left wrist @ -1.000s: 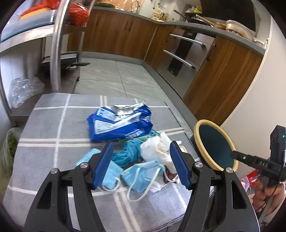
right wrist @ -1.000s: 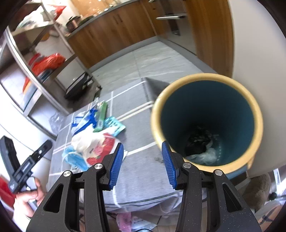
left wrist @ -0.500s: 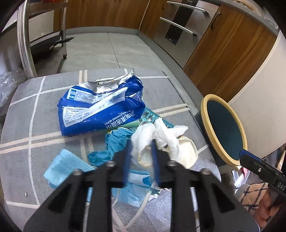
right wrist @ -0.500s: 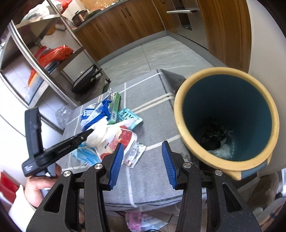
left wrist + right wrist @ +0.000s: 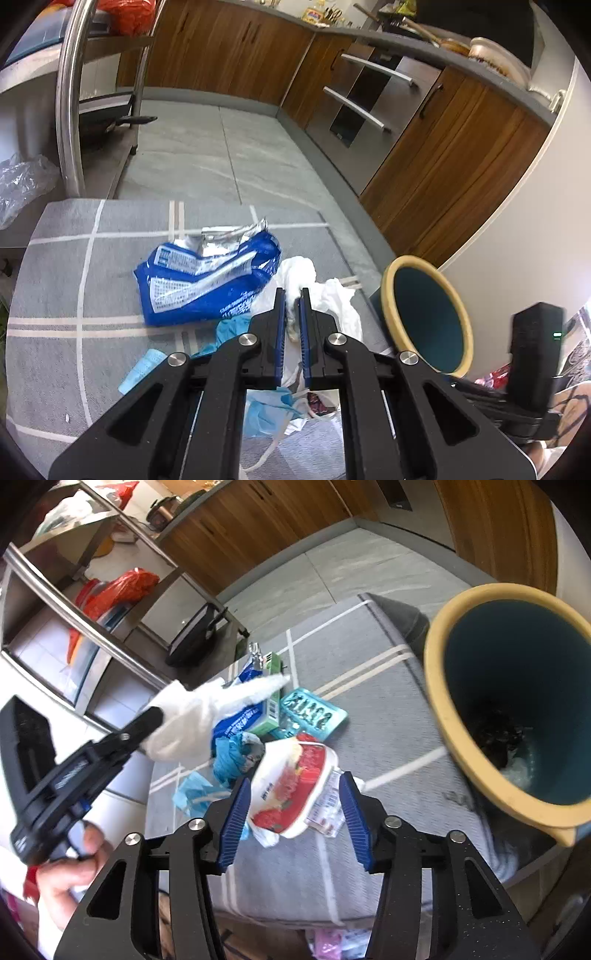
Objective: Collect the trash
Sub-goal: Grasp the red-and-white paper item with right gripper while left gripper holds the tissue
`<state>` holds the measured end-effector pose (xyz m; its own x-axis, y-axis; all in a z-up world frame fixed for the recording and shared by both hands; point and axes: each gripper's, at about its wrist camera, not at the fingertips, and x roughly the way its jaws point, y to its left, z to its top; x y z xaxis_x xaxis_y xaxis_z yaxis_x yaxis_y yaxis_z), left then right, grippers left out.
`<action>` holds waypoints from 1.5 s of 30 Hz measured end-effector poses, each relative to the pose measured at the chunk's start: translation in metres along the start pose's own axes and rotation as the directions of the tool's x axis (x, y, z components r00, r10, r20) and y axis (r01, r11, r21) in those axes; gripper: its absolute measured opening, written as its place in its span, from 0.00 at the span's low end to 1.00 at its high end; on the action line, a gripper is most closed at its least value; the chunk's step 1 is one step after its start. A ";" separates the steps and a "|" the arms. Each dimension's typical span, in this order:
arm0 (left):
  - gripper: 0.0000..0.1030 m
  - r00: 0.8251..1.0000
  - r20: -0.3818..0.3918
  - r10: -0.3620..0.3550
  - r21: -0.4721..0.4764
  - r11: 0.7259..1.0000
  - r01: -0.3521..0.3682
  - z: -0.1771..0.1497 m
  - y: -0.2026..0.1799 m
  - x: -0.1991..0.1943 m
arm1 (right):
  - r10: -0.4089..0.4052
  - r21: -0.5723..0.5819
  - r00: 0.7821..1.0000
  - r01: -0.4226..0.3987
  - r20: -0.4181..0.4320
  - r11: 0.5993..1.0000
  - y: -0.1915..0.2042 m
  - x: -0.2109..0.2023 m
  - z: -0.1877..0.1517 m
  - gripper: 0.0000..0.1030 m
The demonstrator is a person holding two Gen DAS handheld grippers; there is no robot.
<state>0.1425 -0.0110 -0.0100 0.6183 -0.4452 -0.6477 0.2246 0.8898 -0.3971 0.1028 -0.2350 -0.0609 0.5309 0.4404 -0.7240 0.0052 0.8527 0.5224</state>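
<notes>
My left gripper [image 5: 291,295] is shut on a white glove [image 5: 310,280] and holds it lifted above the grey checked cloth [image 5: 74,280]; the glove also shows in the right wrist view [image 5: 199,716], hanging from that gripper. A blue foil wipes pack [image 5: 207,280], a teal glove [image 5: 232,328] and blue face masks [image 5: 266,410] lie on the cloth. My right gripper [image 5: 291,823] is open, its fingers either side of a red-and-white plastic cup [image 5: 291,790]. The teal bin with a yellow rim [image 5: 509,709] stands at the right, with some dark trash inside.
A teal packet [image 5: 314,712] and a green box [image 5: 269,701] lie beyond the cup. A steel shelf rack [image 5: 70,110] stands at the left, wooden kitchen cabinets [image 5: 424,147] behind and right. The cloth's edge drops off beside the bin [image 5: 428,314].
My left gripper closed on the white glove and lifted it off the pile. My right gripper moved left and down from the bin to straddle the red-and-white cup.
</notes>
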 end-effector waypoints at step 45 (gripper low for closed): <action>0.06 0.999 0.048 -0.008 -0.036 0.999 0.010 0.008 -0.002 -0.027 | 0.215 0.238 0.976 -0.201 -0.036 0.950 -0.043 0.005 -0.005 0.04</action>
<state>0.1312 0.0001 0.0137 0.6521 -0.4468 -0.6125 0.2029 0.8813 -0.4268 0.1016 -0.2679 -0.0892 0.4883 0.6235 -0.6106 0.1004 0.6548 0.7491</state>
